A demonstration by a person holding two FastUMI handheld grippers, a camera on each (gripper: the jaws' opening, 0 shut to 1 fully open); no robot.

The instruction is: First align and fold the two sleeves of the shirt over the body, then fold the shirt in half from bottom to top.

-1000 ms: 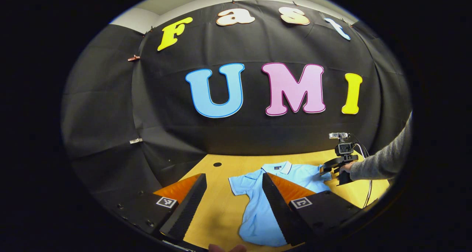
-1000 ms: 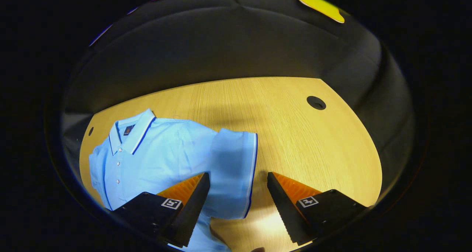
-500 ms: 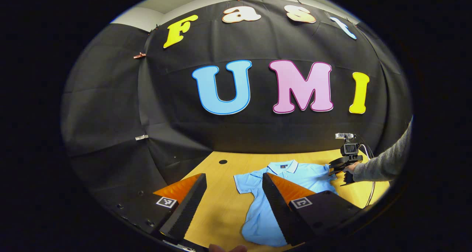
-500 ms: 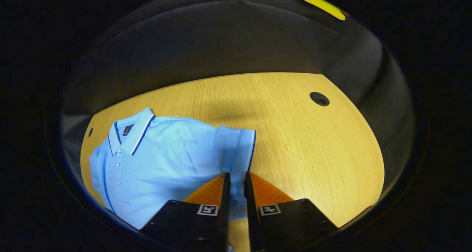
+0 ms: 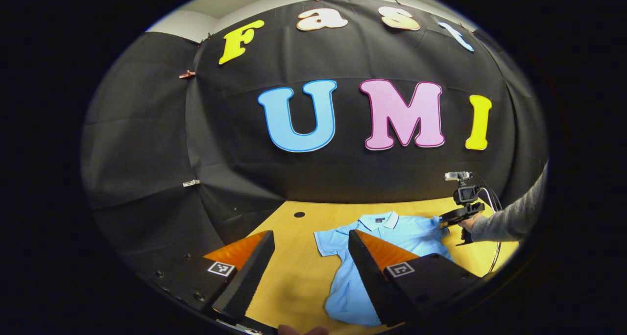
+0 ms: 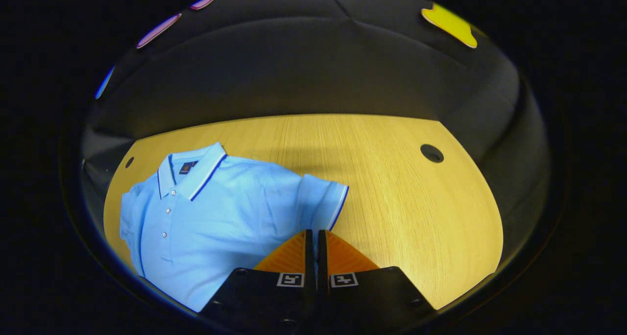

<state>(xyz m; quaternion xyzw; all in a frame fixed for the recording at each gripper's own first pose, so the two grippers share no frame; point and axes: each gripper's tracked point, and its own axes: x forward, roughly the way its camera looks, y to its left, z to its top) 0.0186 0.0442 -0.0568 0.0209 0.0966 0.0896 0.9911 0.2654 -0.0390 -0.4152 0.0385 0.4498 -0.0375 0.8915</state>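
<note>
A light blue polo shirt [image 6: 215, 212] lies flat on the wooden table [image 6: 401, 188], collar toward the far wall. My right gripper [image 6: 315, 237] is shut on the shirt's right sleeve [image 6: 321, 203], lifting its cuff off the table. In the left gripper view the shirt [image 5: 392, 232] lies ahead and to the right, partly hidden behind one finger. My left gripper [image 5: 308, 242] is open above the bare table, to the left of the shirt's other sleeve [image 5: 328, 239]. The right gripper [image 5: 448, 220] also appears far off there, held by a hand at the shirt's edge.
A grey-sleeved arm [image 5: 512, 220] reaches in from the right with a cable [image 5: 495, 256] trailing below it. Round holes [image 6: 431, 153] sit in the tabletop near the back. Black cloth walls close in the table behind and at the sides.
My right gripper went from open around the sleeve to shut on it, then rose a little with the sleeve bunching. The left gripper drifted slightly to the left.
</note>
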